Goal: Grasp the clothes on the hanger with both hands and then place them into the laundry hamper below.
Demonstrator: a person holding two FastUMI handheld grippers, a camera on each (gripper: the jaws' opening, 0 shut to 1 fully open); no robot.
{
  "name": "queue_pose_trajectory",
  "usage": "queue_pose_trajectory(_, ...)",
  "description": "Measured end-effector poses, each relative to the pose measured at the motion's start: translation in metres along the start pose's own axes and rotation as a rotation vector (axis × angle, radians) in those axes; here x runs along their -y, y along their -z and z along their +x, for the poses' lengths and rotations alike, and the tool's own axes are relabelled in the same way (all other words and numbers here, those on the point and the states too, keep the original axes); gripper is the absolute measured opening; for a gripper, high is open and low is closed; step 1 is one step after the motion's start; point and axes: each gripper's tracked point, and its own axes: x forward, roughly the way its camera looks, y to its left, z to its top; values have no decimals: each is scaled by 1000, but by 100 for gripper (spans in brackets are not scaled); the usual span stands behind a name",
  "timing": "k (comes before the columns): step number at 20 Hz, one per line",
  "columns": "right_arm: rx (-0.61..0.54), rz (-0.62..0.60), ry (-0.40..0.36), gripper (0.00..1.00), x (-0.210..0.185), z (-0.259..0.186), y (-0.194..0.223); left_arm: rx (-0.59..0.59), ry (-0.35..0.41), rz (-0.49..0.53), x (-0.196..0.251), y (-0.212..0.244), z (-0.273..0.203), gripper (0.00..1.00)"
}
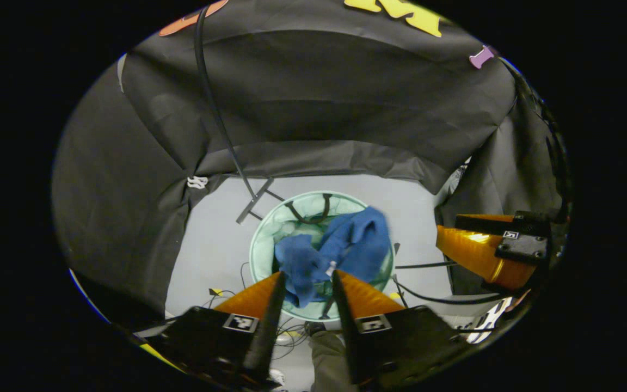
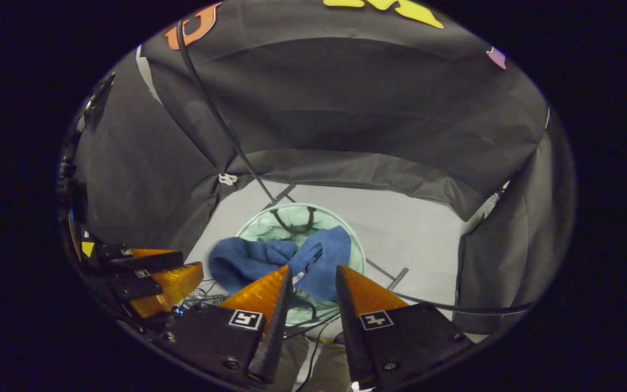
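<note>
Two handheld grippers hang above a round mint-green mesh laundry hamper [image 1: 270, 228] as a blue garment [image 1: 340, 245] drops toward it, part of the cloth inside the rim and part draped over the near edge. In the left gripper view, the left gripper [image 1: 307, 279] has its jaws apart with nothing between them, the garment lying loose well below; the right gripper [image 2: 313, 272], seen in its own view, is likewise parted and empty, poised over the hamper's near side. The task appears to be at its last step, the release: the cloth has left both grippers and looks blurred, so it may not have settled. What comes next, by this reading, is a check that the overhanging fold slides inside; if it catches on the rim, one gripper would need to nudge or re-grip it. The hamper stands on a pale grey floor [image 1: 210, 234], with thin black cables [image 1: 433, 298] trailing beside it and a dark metal stand foot [image 1: 254, 200] just behind. Black cloth booth walls [image 1: 319, 109] close in behind and to both sides of the hamper.
</note>
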Motion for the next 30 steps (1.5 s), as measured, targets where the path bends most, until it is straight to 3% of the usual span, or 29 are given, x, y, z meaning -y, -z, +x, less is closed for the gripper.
queue_pose_trajectory(4,109,-36,8,62,18,-48,-11,51,35,4,15,-10,-34,95)
queue_pose_trajectory(5,147,-41,1,66,25,-62,-12,69,62,-1,23,-12,-46,100)
queue_pose_trajectory(7,212,-35,-13,67,31,-92,-11,113,79,3,34,-20,-73,98)
queue_pose_trajectory(12,469,-24,-3,64,49,-177,-39,332,1,81,41,-55,-150,97)
queue_pose_trajectory(19,869,-80,69,67,63,-308,-58,684,11,121,76,-88,-269,100)
queue_pose_trajectory(21,956,-63,75,83,78,-338,-67,788,-15,134,79,-91,-299,97)
queue_pose_trajectory(22,995,-55,77,91,78,-359,-67,842,-28,138,82,-90,-319,100)
queue_pose_trajectory(26,1148,-31,91,94,89,-435,-75,1081,-39,121,94,-74,-389,92)
queue_pose_trajectory(30,1264,-42,88,95,90,-479,-81,1273,-84,119,102,-48,-421,97)
